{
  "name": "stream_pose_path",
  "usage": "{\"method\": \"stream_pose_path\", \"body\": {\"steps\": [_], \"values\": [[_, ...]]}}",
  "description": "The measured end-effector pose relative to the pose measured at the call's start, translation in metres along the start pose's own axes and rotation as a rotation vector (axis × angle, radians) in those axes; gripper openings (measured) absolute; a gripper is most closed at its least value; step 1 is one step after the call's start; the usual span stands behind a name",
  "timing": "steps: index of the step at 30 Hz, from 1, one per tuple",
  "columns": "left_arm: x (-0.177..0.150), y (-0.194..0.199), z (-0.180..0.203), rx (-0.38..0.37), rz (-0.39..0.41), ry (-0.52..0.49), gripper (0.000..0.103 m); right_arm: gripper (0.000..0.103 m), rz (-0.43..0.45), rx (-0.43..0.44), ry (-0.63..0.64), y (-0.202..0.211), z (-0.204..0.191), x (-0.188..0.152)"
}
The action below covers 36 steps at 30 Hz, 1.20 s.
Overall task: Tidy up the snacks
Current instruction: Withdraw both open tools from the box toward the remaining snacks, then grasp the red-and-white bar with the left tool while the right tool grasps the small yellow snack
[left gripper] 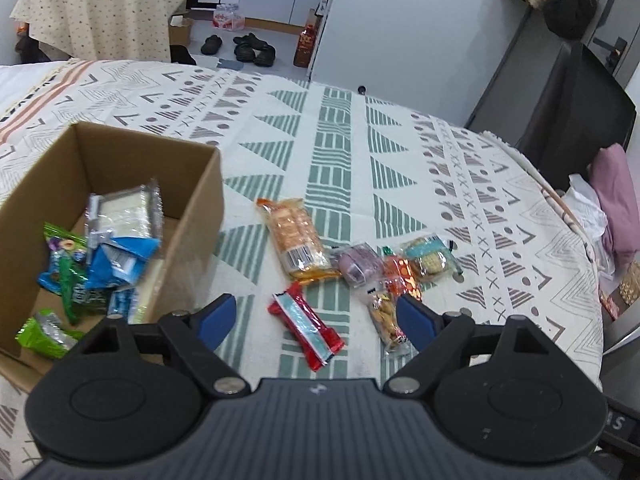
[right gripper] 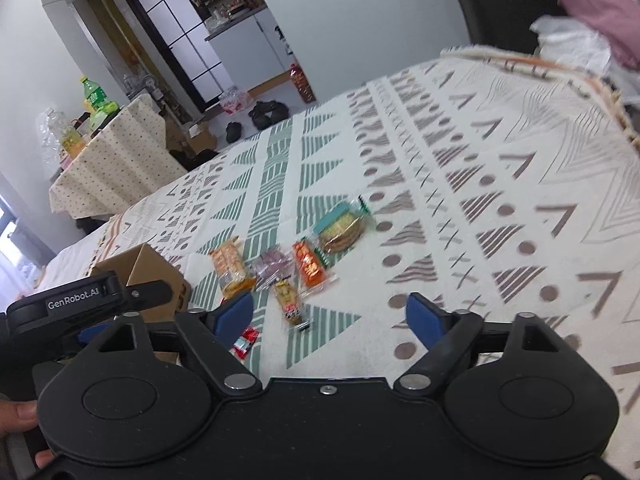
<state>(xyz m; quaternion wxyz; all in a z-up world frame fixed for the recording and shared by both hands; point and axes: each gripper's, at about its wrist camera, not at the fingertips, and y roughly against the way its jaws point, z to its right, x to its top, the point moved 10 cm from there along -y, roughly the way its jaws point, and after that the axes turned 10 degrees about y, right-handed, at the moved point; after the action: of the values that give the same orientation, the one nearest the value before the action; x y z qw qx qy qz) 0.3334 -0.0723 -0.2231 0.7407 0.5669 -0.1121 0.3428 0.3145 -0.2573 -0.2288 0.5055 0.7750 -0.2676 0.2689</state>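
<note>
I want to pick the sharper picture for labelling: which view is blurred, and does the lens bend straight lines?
Left wrist view: sharp; the red snack bar and cardboard box read clearly, but the tablecloth edge curves from fisheye bending. Right wrist view: motion blur smears the tablecloth pattern on the right; the snacks are softer.

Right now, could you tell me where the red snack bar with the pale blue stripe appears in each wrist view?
Left wrist: red snack bar lies low centre, between the open fingers.
Right wrist: only its end shows, beside the left finger.
Shared landmark: cardboard box, left of the bar.
</note>
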Motion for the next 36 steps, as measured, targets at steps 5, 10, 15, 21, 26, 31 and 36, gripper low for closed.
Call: {"method": "stream_pose_path", "body": {"steps": [5, 10, 15, 21, 26, 31, 36], "values": [[-0.006, -0.021, -0.001, 0.02, -0.047, 0.009, 0.068, 0.063, -0.038, 0.047, -0.016, -0.021, -0.001, -0.005], [-0.013, -0.042, -0.005, 0.047, -0.09, 0.022, 0.057, 0.055, -0.072, 0.088, -0.022, -0.041, -0.001, -0.01], [-0.02, -0.061, -0.009, 0.069, -0.143, 0.04, 0.044, 0.05, -0.078, 0.136, -0.03, -0.057, -0.002, -0.009], [-0.022, -0.077, -0.015, 0.084, -0.175, 0.066, 0.036, 0.047, -0.086, 0.176, -0.028, -0.076, -0.004, -0.008], [-0.019, -0.081, -0.015, 0.088, -0.168, 0.059, 0.036, 0.047, -0.108, 0.202, -0.011, -0.087, -0.01, -0.011], [-0.019, -0.08, -0.015, 0.09, -0.157, 0.048, 0.03, 0.047, -0.113, 0.203, -0.003, -0.091, -0.015, -0.013], [-0.018, -0.076, -0.018, 0.092, -0.154, 0.045, 0.025, 0.033, -0.133, 0.181, 0.045, -0.095, -0.021, -0.018]]}}
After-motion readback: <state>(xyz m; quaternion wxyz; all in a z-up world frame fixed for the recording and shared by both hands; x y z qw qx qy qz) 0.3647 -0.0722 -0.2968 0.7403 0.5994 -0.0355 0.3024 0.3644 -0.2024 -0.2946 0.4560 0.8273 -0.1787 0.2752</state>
